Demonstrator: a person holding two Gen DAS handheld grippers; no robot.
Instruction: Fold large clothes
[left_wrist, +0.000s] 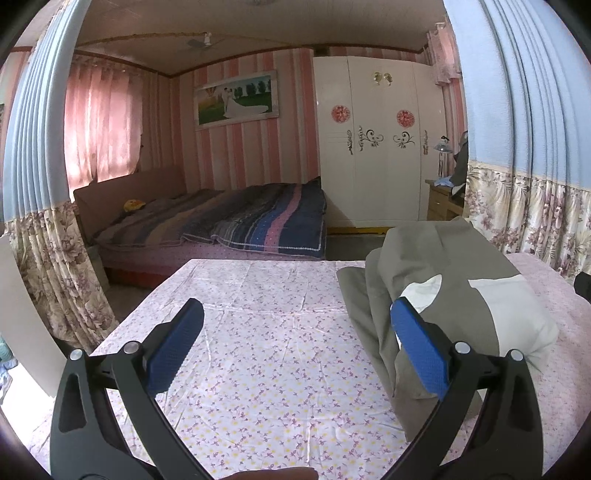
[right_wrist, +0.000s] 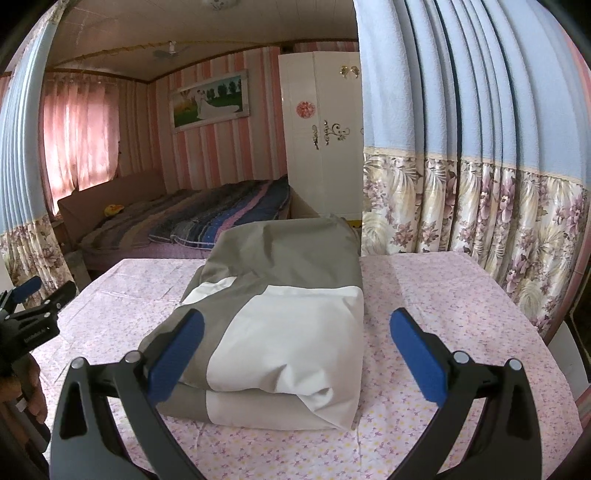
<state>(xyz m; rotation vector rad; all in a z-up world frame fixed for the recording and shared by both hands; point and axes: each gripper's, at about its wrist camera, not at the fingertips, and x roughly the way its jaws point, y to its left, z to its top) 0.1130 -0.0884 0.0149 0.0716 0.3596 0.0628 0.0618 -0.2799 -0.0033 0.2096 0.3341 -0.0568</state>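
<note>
**Folded garment on the floral tabletop**

My tabletop (right_wrist: 424, 295) wears a pink floral sheet; a bed (left_wrist: 229, 221) and wardrobe (left_wrist: 376, 147) stand beyond. The folded grey-and-white garment (right_wrist: 288, 332) lies lengthwise away from me. My left tongs (left_wrist: 295, 347) and right tongs (right_wrist: 295, 354) gape, holding nothing.

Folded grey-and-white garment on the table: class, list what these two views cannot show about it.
- Garment type: sleeves or legs tucked inside the folds, both views.
- Its underside: pressed against the floral tablecloth.
- Left wrist view: near edge partly behind a blue pad of the left gripper.
</note>
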